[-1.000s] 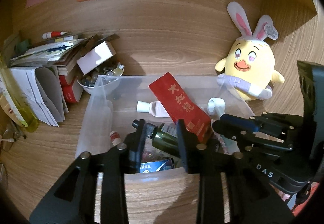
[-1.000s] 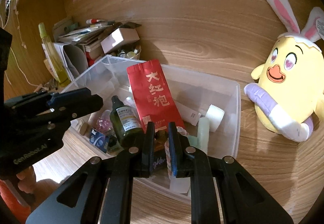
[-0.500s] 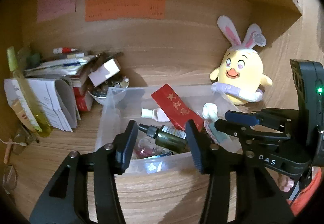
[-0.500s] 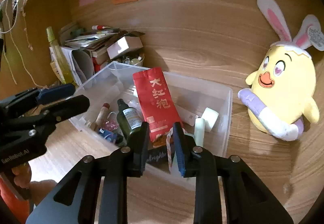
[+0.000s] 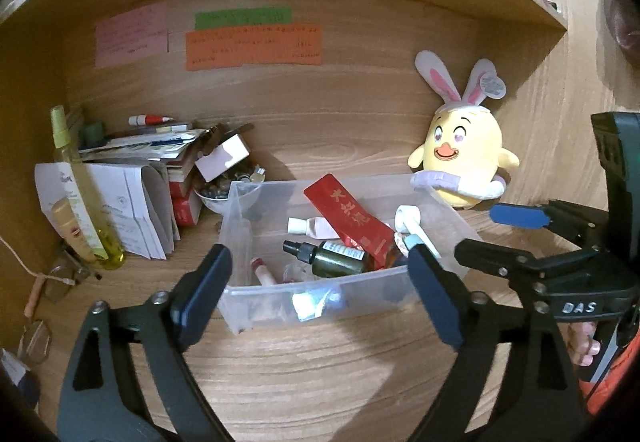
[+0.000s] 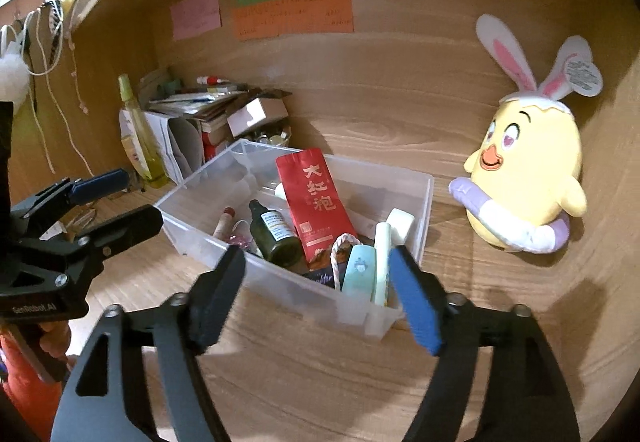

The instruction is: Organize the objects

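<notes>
A clear plastic bin (image 5: 280, 306) (image 6: 208, 170) stands on the wooden desk. It holds a red tea pouch (image 5: 348, 220) (image 6: 316, 202), a dark green bottle (image 5: 336, 260) (image 6: 276, 236), white tubes (image 6: 382, 254) and small items. My left gripper (image 5: 320, 294) is wide open and empty, just in front of the bin. It also shows at the left of the right wrist view (image 6: 116, 198). My right gripper (image 6: 316, 294) is wide open and empty, before the bin's near corner. It also shows at the right of the left wrist view (image 5: 492, 230).
A yellow bunny-eared plush (image 5: 464, 162) (image 6: 528, 170) sits right of the bin. A pile of papers, books and boxes (image 5: 152, 170) and a yellow spray bottle (image 5: 80, 194) stand at the left. Glasses (image 5: 60, 278) lie on the desk. Notes (image 5: 252, 42) hang on the back wall.
Both grippers have pulled back from the bin and opened wide. The dark green bottle now lies in the bin.
</notes>
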`<move>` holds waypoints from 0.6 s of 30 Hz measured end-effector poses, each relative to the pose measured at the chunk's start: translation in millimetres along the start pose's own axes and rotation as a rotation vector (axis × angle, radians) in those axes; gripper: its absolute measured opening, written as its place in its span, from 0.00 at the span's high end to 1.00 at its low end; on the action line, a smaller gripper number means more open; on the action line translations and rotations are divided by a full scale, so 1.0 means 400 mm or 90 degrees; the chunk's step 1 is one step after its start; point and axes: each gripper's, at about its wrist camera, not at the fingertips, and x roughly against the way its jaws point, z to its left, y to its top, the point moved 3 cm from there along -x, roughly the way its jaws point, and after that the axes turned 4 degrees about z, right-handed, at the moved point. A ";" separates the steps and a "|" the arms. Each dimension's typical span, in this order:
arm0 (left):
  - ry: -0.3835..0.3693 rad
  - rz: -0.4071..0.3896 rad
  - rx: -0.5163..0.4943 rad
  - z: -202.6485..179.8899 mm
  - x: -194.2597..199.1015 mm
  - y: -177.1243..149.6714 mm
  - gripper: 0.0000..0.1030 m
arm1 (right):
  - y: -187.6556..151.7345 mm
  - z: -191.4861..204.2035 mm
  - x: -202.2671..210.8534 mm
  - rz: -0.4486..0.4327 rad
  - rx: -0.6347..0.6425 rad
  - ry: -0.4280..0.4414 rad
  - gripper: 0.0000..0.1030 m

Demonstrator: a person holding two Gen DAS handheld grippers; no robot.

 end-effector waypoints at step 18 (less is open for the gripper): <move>-0.010 0.006 0.003 -0.031 0.018 -0.081 0.06 | -0.098 0.024 0.048 -0.013 -0.010 -0.009 0.17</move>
